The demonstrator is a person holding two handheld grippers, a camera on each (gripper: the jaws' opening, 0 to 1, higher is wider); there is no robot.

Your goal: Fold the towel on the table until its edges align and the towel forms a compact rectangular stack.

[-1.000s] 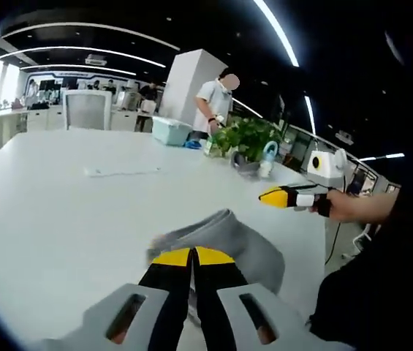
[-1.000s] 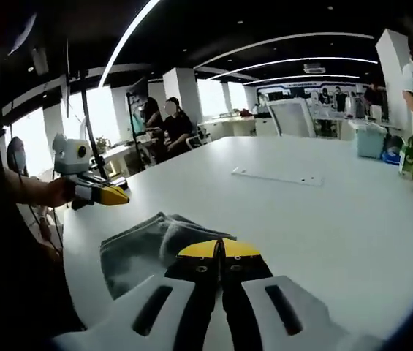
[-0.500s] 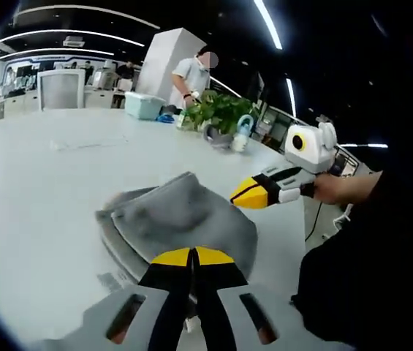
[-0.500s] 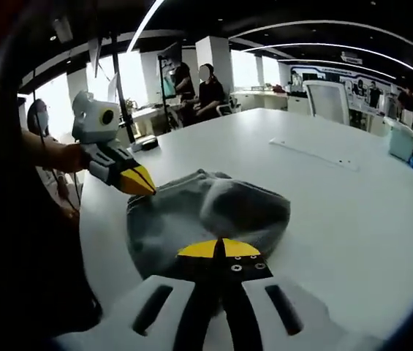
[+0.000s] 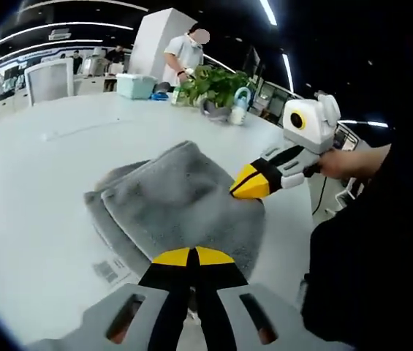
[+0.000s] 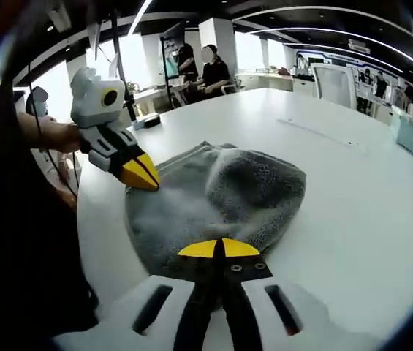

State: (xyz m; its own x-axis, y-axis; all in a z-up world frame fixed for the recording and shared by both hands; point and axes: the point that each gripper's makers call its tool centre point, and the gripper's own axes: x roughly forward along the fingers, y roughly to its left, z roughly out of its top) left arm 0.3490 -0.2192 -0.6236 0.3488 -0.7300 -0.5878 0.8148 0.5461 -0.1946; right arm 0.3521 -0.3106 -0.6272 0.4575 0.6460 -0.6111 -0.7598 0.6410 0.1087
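Sprawling across most of both views is the white table [image 5: 38, 183], standing in a dim open office with ceiling light strips, seated people beyond it in the right gripper view, and a potted plant [image 5: 217, 84] and a pale blue bin [image 5: 134, 85] at its far edge. Lying near the person's edge of the table is the grey towel [image 5: 180, 205], already doubled into a thick, slightly uneven stack with layered edges showing on one side. It is looking soft, light and limp, so I judge a pinch at a corner or through all layers at an edge would be holding best. The left gripper [image 5: 191, 256] is showing its jaws closed together on nothing at the towel's near edge. The right gripper [image 6: 219, 248] is likewise closed and empty over the towel.
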